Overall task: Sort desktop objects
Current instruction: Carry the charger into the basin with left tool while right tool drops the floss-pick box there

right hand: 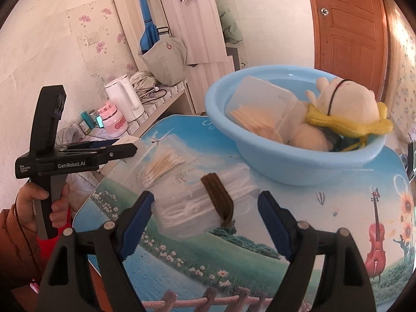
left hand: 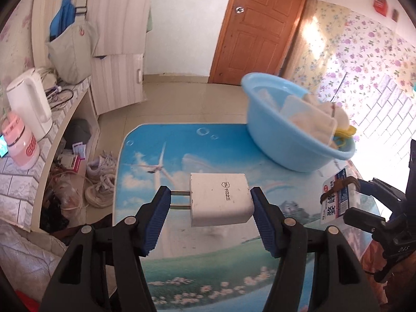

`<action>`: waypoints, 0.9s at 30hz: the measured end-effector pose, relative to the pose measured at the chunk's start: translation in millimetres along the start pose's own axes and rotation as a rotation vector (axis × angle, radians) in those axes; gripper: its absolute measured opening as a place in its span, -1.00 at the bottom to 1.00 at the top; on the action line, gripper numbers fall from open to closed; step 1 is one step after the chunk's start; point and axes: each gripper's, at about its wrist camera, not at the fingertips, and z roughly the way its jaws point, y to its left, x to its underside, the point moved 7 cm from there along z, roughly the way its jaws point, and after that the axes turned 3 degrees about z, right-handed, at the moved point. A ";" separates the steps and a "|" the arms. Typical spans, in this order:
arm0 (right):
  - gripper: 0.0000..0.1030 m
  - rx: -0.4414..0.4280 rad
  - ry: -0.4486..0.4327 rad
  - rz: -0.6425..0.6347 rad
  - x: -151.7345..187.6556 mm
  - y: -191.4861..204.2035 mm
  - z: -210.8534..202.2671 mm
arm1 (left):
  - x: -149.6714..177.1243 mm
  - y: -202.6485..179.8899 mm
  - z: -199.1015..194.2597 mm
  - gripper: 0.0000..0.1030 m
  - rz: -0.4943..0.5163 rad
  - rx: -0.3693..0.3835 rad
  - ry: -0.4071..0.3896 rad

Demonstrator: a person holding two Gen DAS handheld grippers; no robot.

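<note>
The left gripper (left hand: 209,202) is clamped on a white charger plug (left hand: 221,199), one pad against its prongs and the other against its flat end, holding it above the tabletop (left hand: 182,140) near the left edge. The right gripper (right hand: 205,208) stands with its jaws apart around a clear packet of cotton swabs (right hand: 192,210) bound by a brown band (right hand: 218,200); whether the packet touches the tabletop is unclear. A blue basin (right hand: 286,166) sits at the far edge, holding a clear box (right hand: 262,106) and a plush toy (right hand: 345,104).
</note>
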 end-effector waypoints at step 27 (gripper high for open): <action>0.12 0.091 -0.220 0.071 -68.0 -68.1 -46.1 | -50.8 -101.4 -8.7 0.21 0.140 0.114 -0.049</action>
